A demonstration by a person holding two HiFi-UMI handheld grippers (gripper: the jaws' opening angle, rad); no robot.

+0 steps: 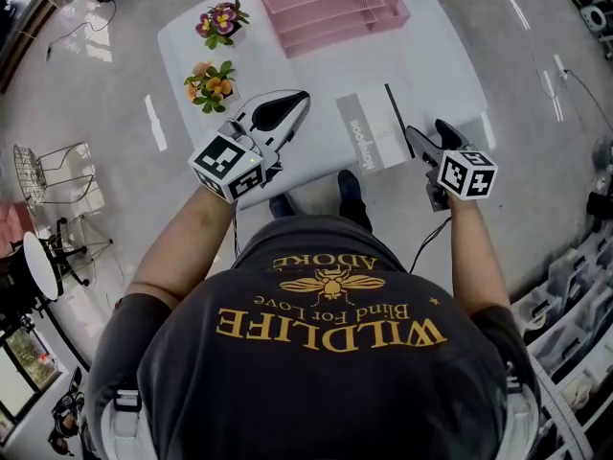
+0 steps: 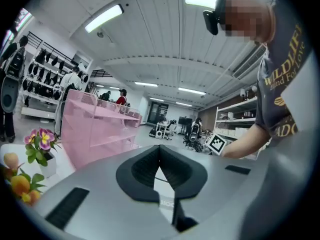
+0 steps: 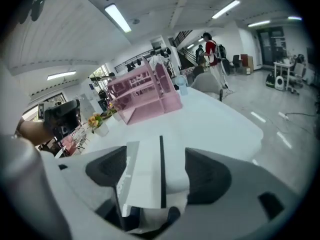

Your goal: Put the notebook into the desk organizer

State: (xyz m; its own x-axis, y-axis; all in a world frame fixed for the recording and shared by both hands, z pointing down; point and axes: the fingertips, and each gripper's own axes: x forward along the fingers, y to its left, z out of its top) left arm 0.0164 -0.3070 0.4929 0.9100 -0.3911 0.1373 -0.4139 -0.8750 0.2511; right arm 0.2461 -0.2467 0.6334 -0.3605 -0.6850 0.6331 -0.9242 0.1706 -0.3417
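Note:
The grey-and-white notebook [image 1: 369, 130] with a black elastic band lies flat near the white table's front edge. In the right gripper view the notebook [image 3: 142, 176] lies between the spread jaws of my right gripper [image 3: 157, 174]. In the head view that right gripper [image 1: 433, 137] is open at the notebook's near right corner. My left gripper [image 1: 299, 99] hovers just left of the notebook with its jaw tips together and nothing held. The left gripper [image 2: 160, 151] shows a sliver of the notebook [image 2: 162, 186] through its hollow. The pink desk organizer [image 1: 330, 3] stands at the far edge.
Two small flower pots stand on the left of the table [image 1: 431, 65], one purple [image 1: 220, 22] and one orange [image 1: 211, 82]. A wire rack [image 1: 48, 171] stands on the floor to the left. Grey bins [image 1: 575, 286] line the right.

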